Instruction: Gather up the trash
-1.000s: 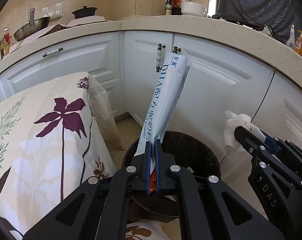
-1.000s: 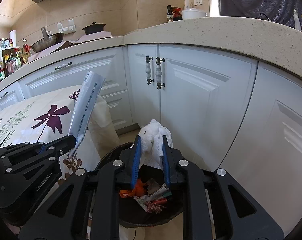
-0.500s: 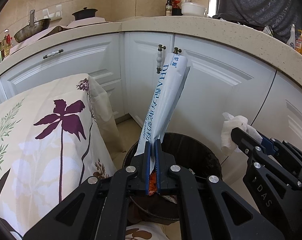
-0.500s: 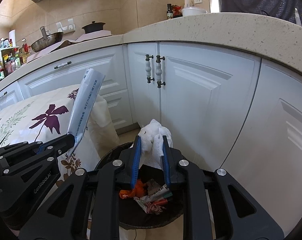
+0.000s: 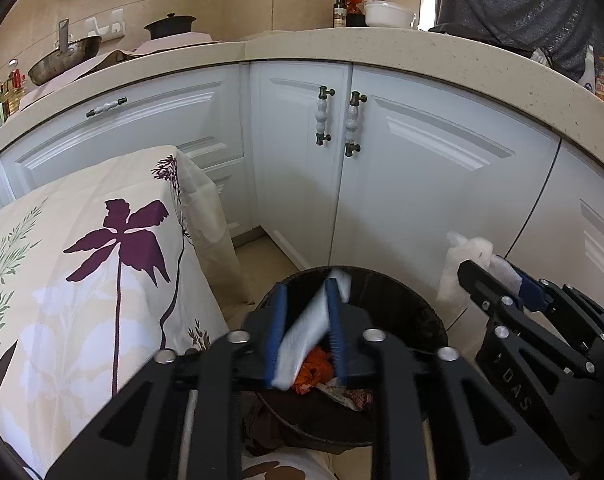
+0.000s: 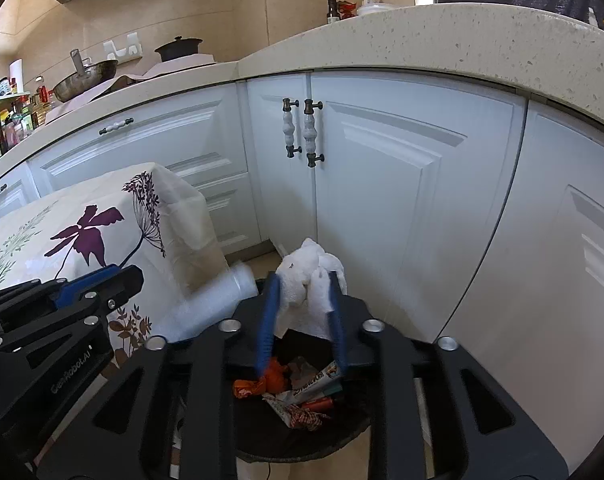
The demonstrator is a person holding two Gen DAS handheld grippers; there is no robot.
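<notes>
My left gripper (image 5: 306, 292) hangs over a black trash bin (image 5: 414, 300), its jaws opening. A long white packet (image 5: 306, 332) slips down between the blue pads, tilted and blurred; it also shows as a white blur (image 6: 209, 304) in the right wrist view. My right gripper (image 6: 304, 280) is over the same bin (image 6: 302, 452), jaws opening too. A crumpled white tissue (image 6: 308, 276) still sits loosely between its pads. Wrappers (image 6: 297, 388) lie inside the bin. Each gripper shows in the other's view: left gripper (image 6: 101, 280), right gripper (image 5: 474, 272).
A table under a floral cloth (image 5: 101, 260) stands close on the bin's left. White cabinet doors (image 5: 422, 200) under a curved stone counter (image 5: 382, 48) rise just behind the bin. A wok, pot and bottles stand on the counter.
Both grippers' jaws have parted. The long packet, upright in the left gripper before, has dropped and tipped toward the bin. The tissue stays between the right pads.
</notes>
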